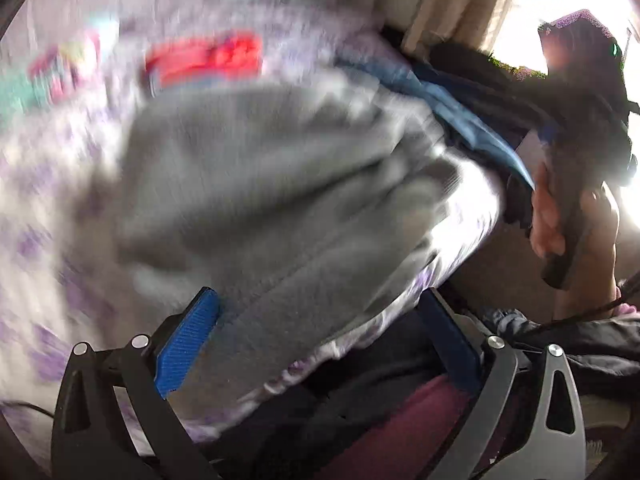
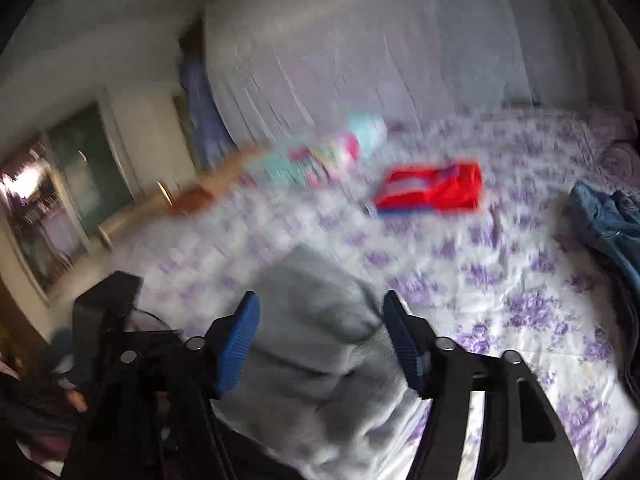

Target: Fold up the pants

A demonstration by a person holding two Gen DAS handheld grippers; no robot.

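Pants (image 2: 320, 344), grey, bunched on my floral bedsheet (image 2: 520, 280) at lower centre of both views.

Left gripper (image 1: 320, 344) is spread wide, its blue pads (image 1: 188, 344) flanking the cloth unclenched; right gripper (image 2: 320, 344) likewise released, straddling the pants. Red packet (image 2: 432, 188) lies upper right.

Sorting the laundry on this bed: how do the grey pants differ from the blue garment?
The grey pants are grey and fleecy-looking; the blue garment is blue. The pants lie between the open right gripper fingers, near the camera; the blue garment sits crumpled at the bed's right edge. Both rest on the floral bedsheet.
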